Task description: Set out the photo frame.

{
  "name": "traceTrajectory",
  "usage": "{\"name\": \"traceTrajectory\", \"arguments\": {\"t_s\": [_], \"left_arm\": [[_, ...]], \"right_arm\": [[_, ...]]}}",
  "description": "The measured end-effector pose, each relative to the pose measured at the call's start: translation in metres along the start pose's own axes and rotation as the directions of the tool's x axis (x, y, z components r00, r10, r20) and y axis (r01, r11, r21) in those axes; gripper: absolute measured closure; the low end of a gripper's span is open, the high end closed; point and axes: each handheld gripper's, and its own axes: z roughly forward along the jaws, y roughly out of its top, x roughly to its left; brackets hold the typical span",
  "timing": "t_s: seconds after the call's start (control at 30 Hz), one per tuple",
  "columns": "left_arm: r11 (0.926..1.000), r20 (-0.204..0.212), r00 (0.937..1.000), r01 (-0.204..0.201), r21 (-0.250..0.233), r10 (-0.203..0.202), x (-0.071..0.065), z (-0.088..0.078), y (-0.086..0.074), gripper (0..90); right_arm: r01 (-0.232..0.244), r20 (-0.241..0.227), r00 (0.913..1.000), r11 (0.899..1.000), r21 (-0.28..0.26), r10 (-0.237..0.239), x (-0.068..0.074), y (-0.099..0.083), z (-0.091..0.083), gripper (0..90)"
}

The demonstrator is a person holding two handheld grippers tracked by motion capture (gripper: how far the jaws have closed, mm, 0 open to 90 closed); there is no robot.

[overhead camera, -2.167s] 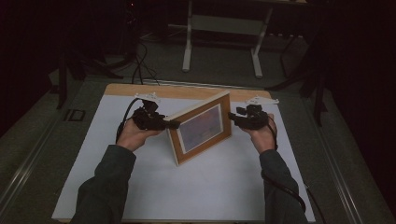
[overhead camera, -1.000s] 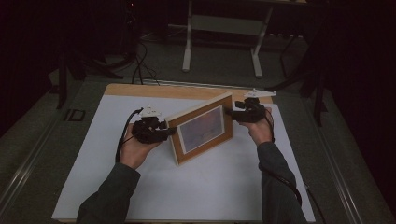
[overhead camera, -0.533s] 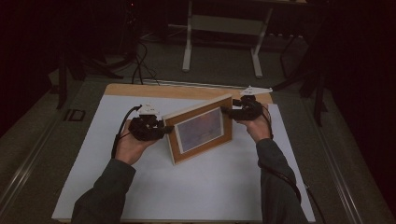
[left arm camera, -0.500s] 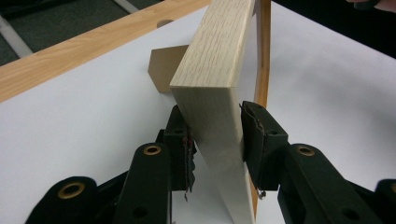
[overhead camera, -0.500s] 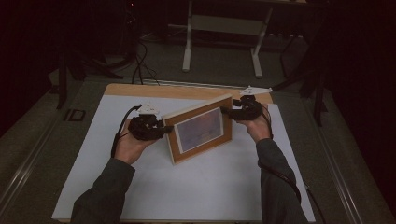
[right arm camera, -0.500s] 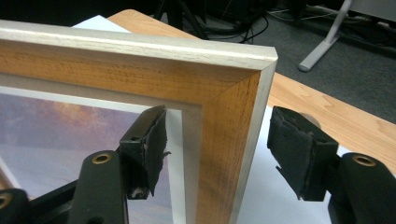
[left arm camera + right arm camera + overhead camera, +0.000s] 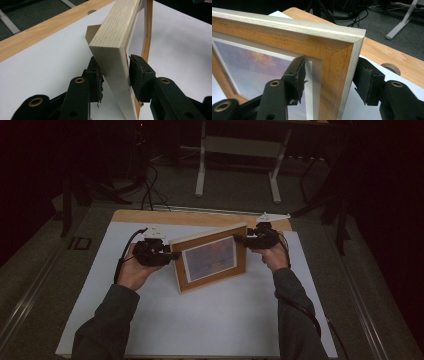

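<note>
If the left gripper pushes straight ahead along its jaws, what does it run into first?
The picture frame: its side edge already stands between the left gripper's jaws, so it would likely meet the jaw throat almost at once.

The picture frame runs off the top and bottom edges in the left gripper view, its back hidden from sight. In the right gripper view its left part is cut off. In the high view the print is too dim to read.
</note>
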Motion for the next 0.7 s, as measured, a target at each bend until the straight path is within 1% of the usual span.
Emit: {"name": "traceTrajectory", "arguments": {"t_s": [0.17, 0.23, 0.37, 0.6, 0.7], "left_arm": [[0.9998, -0.015, 0.9997, 0.018, -0.007, -0.018, 0.002, 0.001, 0.001, 64.4], [0.9999, -0.021, 0.9997, 0.015, -0.001, -0.015, 0.003, 0.001, 0.001, 64.1], [0.9997, -0.035, 0.9991, 0.025, 0.0, -0.025, 0.004, 0.002, 0.003, 63.3], [0.9972, -0.047, 0.9963, 0.07, -0.024, -0.071, 0.009, 0.005, 0.003, 62.3], [0.9946, -0.055, 0.9938, 0.095, -0.042, -0.097, 0.01, 0.007, 0.004, 62.3]], "right_arm": [[-0.018, -0.011, 0.9998, 1.0, -0.005, 0.018, -0.003, -0.001, -0.002, 50.9], [-0.029, -0.016, 0.9995, 1.0, -0.005, 0.029, -0.004, -0.001, -0.003, 52.8], [-0.034, -0.013, 0.9993, 0.999, -0.009, 0.034, -0.005, -0.002, -0.005, 56.4], [-0.041, -0.006, 0.9992, 0.999, -0.012, 0.04, -0.004, -0.004, -0.008, 61.3], [-0.042, -0.003, 0.9991, 0.999, -0.013, 0.042, -0.004, -0.005, -0.009, 61.4]]}}
